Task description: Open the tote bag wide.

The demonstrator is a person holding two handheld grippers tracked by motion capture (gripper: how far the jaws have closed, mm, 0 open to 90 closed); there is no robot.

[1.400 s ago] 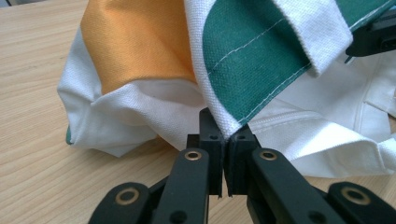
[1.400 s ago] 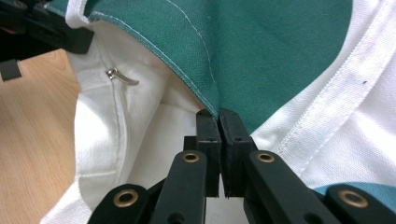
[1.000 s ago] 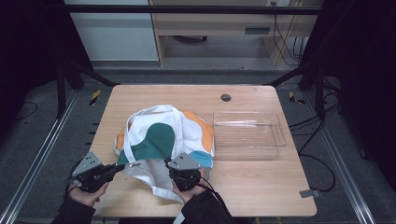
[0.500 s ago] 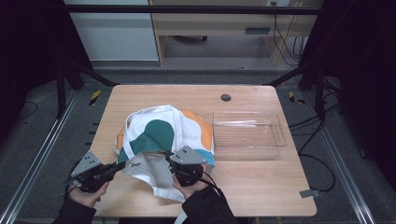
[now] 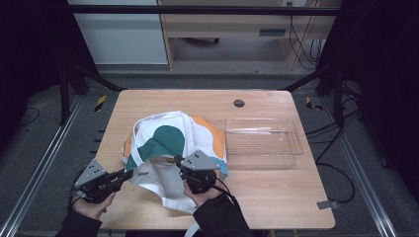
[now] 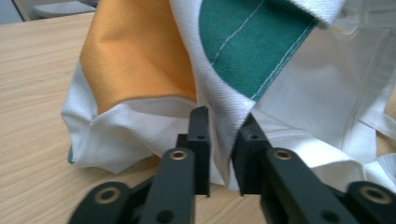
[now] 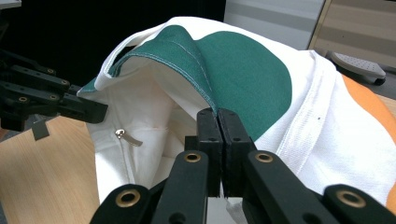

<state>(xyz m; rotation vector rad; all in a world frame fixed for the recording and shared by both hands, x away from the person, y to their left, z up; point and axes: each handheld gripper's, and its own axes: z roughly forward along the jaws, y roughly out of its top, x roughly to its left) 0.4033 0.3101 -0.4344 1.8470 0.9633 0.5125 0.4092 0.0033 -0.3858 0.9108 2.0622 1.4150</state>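
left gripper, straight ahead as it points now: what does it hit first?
The cloth bag: its white edge already sits between the left gripper's jaws, which have just been opening. Further on, more bag folds.

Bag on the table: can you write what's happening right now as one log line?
bag: on table, mouth lifted | right gripper: shut on bag edge | left gripper: jaws just opening, fabric between | tray: empty

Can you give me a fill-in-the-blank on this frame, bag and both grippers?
1. The right gripper is shut on the ____ edge of the white, green and orange fabric bag.
2. The clear plastic tray sits to the bag's ____ in the high view.
3. The left gripper has just been opening; its jaws straddle a ____ fold of the bag.

Missing words: green; right; white
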